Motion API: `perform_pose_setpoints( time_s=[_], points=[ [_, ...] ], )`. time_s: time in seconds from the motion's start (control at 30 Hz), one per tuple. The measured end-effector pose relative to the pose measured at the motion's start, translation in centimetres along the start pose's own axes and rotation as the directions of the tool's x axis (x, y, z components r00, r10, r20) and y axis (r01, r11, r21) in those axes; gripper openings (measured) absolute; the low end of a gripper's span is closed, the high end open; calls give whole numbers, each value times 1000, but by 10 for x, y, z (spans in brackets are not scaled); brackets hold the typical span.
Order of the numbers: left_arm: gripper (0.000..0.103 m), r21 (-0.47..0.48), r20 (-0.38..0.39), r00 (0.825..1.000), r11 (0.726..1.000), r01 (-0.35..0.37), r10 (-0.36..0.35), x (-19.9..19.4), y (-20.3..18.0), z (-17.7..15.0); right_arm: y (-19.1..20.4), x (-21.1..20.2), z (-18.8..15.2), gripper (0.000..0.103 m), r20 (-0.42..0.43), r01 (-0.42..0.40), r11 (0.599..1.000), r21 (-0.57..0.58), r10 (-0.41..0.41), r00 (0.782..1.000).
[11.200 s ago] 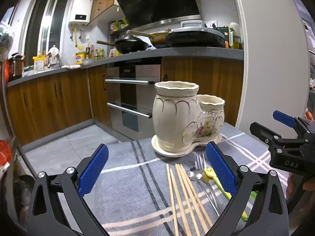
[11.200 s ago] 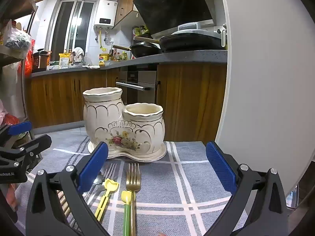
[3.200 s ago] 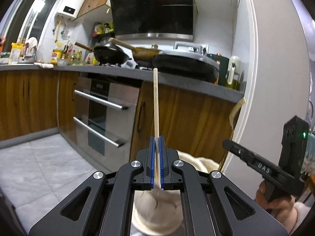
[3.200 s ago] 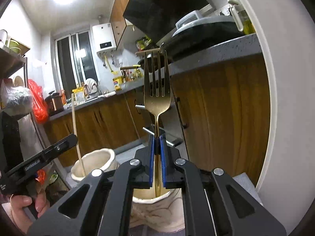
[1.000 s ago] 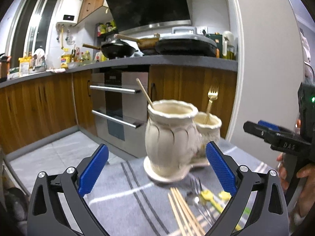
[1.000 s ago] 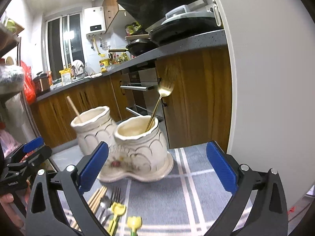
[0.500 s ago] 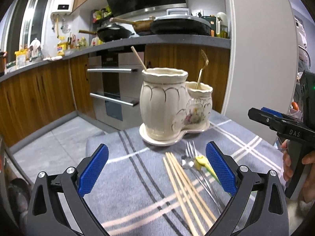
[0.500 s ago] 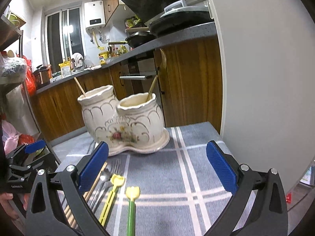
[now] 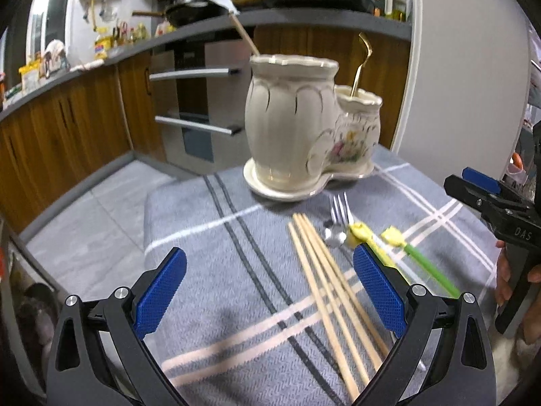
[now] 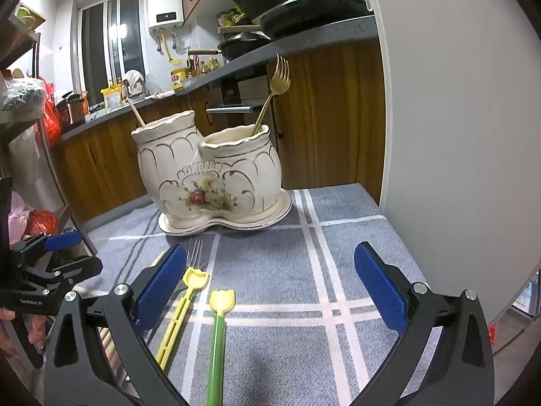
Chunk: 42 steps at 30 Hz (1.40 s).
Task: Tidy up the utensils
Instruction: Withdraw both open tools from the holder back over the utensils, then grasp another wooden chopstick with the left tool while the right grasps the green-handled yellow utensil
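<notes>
1. Holder point(image 10: 216, 172) sat at the far end of the cloth point(image 10: 338, 257), on its own saucer base. Tall pot point(image 9: 290, 121) is on your left, short pot point(image 9: 358, 128) on your right.
2. Done, as I read it: one chopstick point(image 9: 244, 35) stood leaning in the tall pot, one gold fork point(image 10: 272, 93) in the short pot.
3. Left on the cloth: a bunch of chopsticks point(image 9: 333, 294), at least four, fanned toward you; a steel fork point(image 9: 339, 208) just beside them, with what looked like a spoon bowl point(image 9: 334, 235) touching it; a yellow tool point(image 10: 179, 318) and a green-handled tool point(image 10: 216, 338) lying near each other.
4. So you were early in the job. Most pieces were not yet sorted.
5. Left claw point(image 9: 268, 294): jaws wide apart, holding nothing, touching nothing. It hung low over the cloth with the chopstick bunch near its right pad point(image 9: 378, 287).
6. Right claw point(image 10: 270, 284): jaws wide apart, empty. The yellow and green tools lay between its pads, closer to the left pad point(image 10: 159, 284).
7. My guess for next: left takes a chopstick, right takes the green or yellow tool. The chopsticks overlapped, so you risked lifting two.
</notes>
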<state>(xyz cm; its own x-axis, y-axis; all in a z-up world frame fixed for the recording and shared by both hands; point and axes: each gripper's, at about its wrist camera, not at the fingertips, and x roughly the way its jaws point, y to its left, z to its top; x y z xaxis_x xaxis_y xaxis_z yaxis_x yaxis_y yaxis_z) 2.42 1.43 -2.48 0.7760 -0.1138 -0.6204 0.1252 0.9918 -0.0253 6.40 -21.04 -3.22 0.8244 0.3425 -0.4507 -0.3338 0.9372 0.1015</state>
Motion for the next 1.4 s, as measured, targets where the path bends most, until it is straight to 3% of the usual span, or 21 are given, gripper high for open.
perform_pose_setpoints(
  time_s=[0.23, 0.4, 0.53, 0.63, 0.87, 0.97, 1.13, 1.3, 1.4],
  points=[
    [90, 34, -82, 996, 999, 37, -34, 10, -8, -6, -3, 8, -2, 98, -39, 14, 1000, 3, -13, 999],
    [63, 71, -144, 988, 996, 61, -51, 17, -18, -11, -5, 13, -3, 98, -62, 15, 1000, 0, -15, 998],
    [33, 70, -187, 979, 993, 93, -78, 22, -23, -14, -4, 14, -3, 98, -68, 10, 1000, -3, -11, 998],
    [19, 71, -196, 978, 994, 87, -71, 22, -23, -15, -3, 15, -2, 98, -81, 7, 1000, -15, -8, 997],
    [16, 16, -232, 968, 994, 106, -99, 16, -26, -18, 14, 6, 2, 96, -117, 5, 993, -117, -19, 993],
    [16, 34, -246, 967, 997, 74, -63, 17, -29, -20, 19, 7, -5, 85, -171, -12, 988, -157, -15, 985],
    [15, 39, -260, 964, 997, 64, -51, 15, -30, -20, 19, 10, -20, 60, -285, -74, 985, -159, 26, 958],
    [14, 38, -280, 959, 997, 60, -47, 12, -29, -20, 27, 10, -28, 43, -345, -118, 979, -167, 54, 937],
    [14, 43, -288, 957, 998, 42, -28, 13, -28, -19, 32, 13, -30, 41, -369, -134, 976, -173, 62, 928]
  ],
)
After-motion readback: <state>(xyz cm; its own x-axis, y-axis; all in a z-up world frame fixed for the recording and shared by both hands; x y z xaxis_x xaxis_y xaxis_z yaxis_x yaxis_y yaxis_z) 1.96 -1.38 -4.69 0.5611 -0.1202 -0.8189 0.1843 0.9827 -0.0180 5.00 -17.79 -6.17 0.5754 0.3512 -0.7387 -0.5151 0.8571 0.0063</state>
